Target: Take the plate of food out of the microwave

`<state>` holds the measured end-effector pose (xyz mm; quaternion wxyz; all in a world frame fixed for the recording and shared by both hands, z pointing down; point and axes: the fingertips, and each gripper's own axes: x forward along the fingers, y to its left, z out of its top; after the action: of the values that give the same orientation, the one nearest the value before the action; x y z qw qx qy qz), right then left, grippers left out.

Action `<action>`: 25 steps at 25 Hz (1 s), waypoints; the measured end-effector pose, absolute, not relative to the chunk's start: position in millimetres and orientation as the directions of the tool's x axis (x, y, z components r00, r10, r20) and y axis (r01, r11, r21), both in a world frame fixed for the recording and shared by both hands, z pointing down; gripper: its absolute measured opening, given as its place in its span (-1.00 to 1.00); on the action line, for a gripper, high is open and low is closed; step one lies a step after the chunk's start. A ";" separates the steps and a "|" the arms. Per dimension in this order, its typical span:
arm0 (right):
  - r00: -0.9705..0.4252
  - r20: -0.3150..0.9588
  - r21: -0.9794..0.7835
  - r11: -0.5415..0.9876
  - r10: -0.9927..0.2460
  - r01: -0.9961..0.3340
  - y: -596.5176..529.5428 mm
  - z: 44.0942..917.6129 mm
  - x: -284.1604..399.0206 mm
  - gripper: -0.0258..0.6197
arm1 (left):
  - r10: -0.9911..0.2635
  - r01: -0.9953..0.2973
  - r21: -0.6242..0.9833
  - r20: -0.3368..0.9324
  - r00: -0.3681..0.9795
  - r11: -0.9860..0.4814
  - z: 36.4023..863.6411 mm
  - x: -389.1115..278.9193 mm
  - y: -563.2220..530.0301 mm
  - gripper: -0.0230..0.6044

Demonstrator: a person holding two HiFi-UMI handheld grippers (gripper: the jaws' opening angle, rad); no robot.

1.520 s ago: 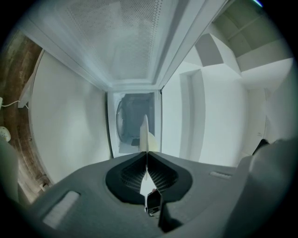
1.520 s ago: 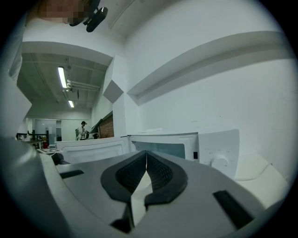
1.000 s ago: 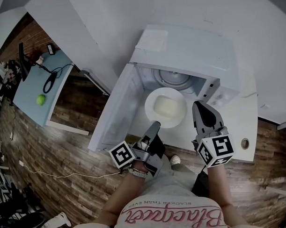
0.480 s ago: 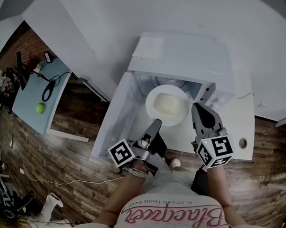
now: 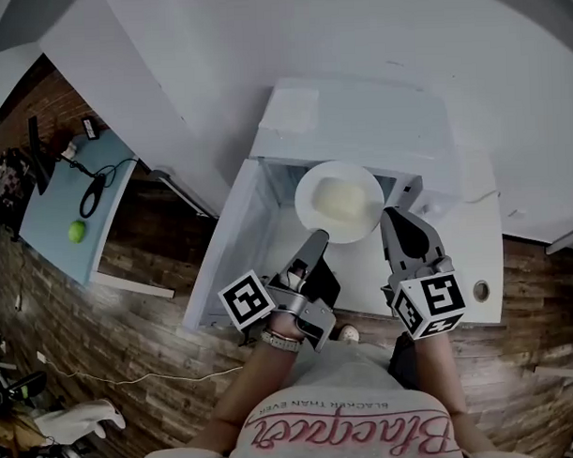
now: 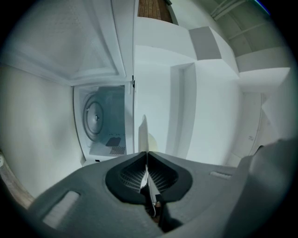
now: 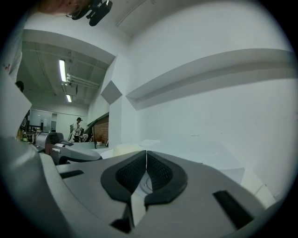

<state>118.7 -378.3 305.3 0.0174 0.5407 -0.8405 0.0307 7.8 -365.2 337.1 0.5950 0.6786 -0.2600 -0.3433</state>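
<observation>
Head view is showing the white microwave (image 5: 377,126) standing with its door (image 5: 222,258) swung open to the left, and the plate (image 5: 305,196) with its pale mound of food (image 5: 342,203) sitting at the front edge of the opening, partly overlapping the top edge of the cabinet as seen from above. It is looking as though the plate is being held up off the cavity floor and is roughly halfway out, so the lift is judged to be done, while drawing the plate fully clear and setting it down somewhere are remaining.

The left gripper (image 5: 315,237) is pinching the plate's near-left rim; in the left gripper view the rim (image 6: 143,135) is running edge-on between the 2 pads, which are pressing narrowly on it. The right gripper (image 5: 388,213) is sitting just beside the plate's right rim with its jaws together. The right gripper view is showing the pads meeting with nothing clamped between them, and the food (image 7: 125,149) is lying off to their left.

Whether the right gripper is touching or propping the rim is not readable from any view. The cavity floor under the plate is being hidden by the plate itself, and the plate's underside is hidden too. No landing spot for the plate is showing clearly.
</observation>
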 end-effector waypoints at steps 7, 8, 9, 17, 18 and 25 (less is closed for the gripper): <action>-0.400 0.044 -0.009 0.400 -0.916 -0.917 -387.0 295.5 120.1 -0.88 | -0.752 0.059 0.980 -0.182 0.634 -0.188 322.7 11.3 -386.1 -0.88; -0.398 0.041 -0.007 0.398 -0.917 -0.917 -388.4 294.0 120.7 -0.88 | -0.753 0.056 0.980 -0.183 0.633 -0.191 321.1 11.4 -389.7 -0.88; -0.395 0.038 -0.004 0.396 -0.918 -0.918 -389.8 292.7 121.5 -0.88 | -0.753 0.053 0.980 -0.183 0.632 -0.194 319.6 11.6 -393.2 -0.88; -0.377 0.020 0.020 0.377 -0.926 -0.926 -403.2 283.2 123.5 -0.88 | -0.756 0.042 0.975 -0.195 0.625 -0.217 305.8 14.4 -423.7 -0.88; -0.369 0.017 0.021 0.370 -0.929 -0.929 -405.5 281.8 124.7 -0.89 | -0.756 0.040 0.975 -0.197 0.624 -0.220 303.7 15.0 -428.1 -0.88; -0.335 -0.005 0.026 0.335 -0.942 -0.942 -414.0 273.0 130.8 -0.89 | -0.750 0.049 0.969 -0.218 0.624 -0.241 290.3 20.3 -446.9 -0.88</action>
<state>130.8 -414.0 273.0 0.0052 0.5766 -0.8169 -0.0120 20.3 -446.9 290.3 0.5632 0.7035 -0.2491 -0.3547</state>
